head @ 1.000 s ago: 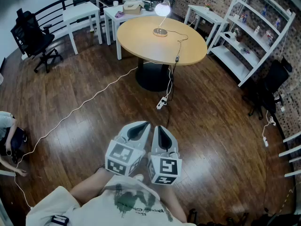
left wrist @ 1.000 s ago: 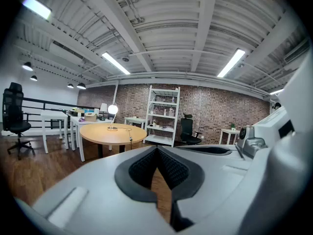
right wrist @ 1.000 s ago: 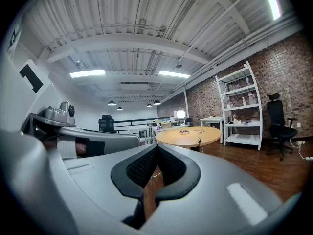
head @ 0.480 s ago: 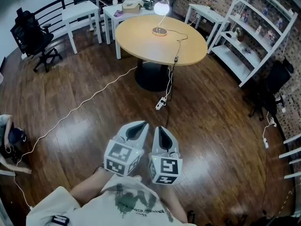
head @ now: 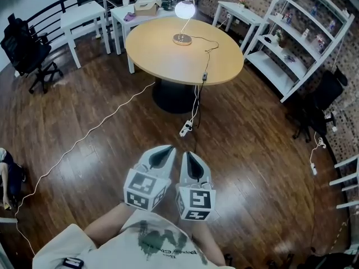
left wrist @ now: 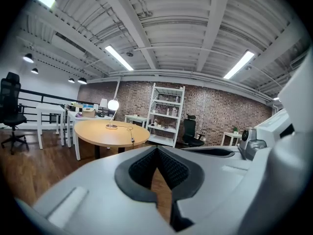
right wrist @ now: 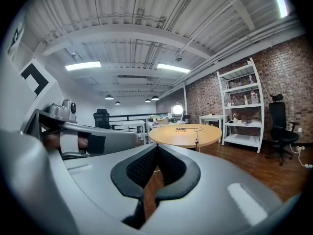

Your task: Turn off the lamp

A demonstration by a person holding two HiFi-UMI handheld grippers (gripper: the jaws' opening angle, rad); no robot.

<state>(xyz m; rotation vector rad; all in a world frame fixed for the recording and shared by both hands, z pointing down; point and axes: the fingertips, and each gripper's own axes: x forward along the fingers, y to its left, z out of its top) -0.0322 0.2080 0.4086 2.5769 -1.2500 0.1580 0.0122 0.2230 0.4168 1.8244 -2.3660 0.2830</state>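
L gripper [head: 167, 150] & R gripper [head: 185, 153] both closed, empty; lamp [head: 184, 9] lit on round table [head: 162, 60]

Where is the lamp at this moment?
In the head view the lamp stands lit at top centre, on the far side of the round wooden table, just in front of a white table.

The round table [head: 162, 60] stands at my 12 o'clock, and the lamp [head: 184, 9] sits on its far side. The shelf unit [head: 305, 43] is at 2 o'clock and the office chair [head: 25, 49] at 10 o'clock. The power strip [head: 184, 129] lies on the floor [head: 112, 150] before the table.
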